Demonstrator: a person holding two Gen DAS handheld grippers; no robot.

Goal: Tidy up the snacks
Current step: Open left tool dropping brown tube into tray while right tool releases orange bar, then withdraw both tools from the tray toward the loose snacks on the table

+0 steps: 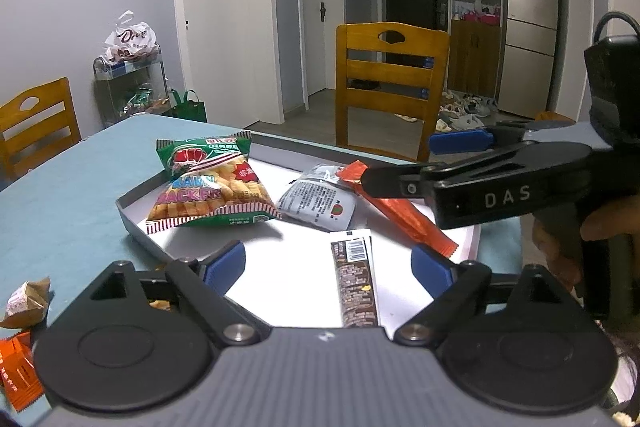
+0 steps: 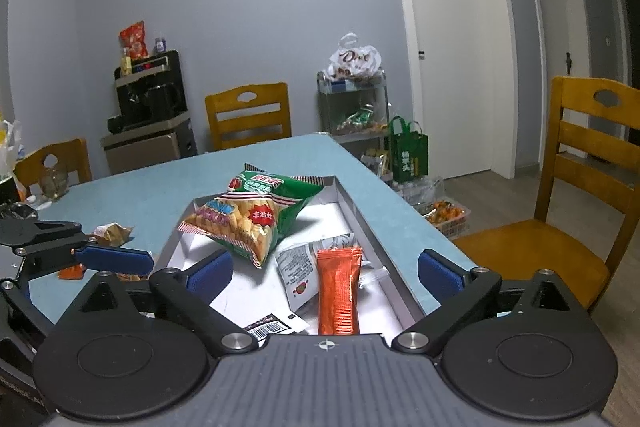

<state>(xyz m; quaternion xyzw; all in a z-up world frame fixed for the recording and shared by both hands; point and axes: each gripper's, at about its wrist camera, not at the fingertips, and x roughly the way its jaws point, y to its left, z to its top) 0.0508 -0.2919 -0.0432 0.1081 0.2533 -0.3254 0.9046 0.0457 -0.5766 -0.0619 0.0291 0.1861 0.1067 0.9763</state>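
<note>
Both tongs, left tongs [image 1: 328, 263] and right tongs [image 2: 326, 271], spread wide, nothing held. Snacks placed in tray [image 2: 362, 215]: cracker bag [image 2: 256, 219], orange stick [image 2: 338, 299], dark bar [image 1: 356, 283]. Loose wrappers [image 1: 24, 301] left on table [image 1: 60, 195]. Risk: cracker bag overhangs rim, easily knocked out by next reach.

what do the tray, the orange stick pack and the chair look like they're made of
Tray: likely cardboard, matte grey walls with a white inside; the thin folded walls suggest it.
Orange stick pack: plastic or foil film, glossy, with wrinkles and crimped ends.
Chair: wood with a smooth amber varnish; grain and slats show.
</note>
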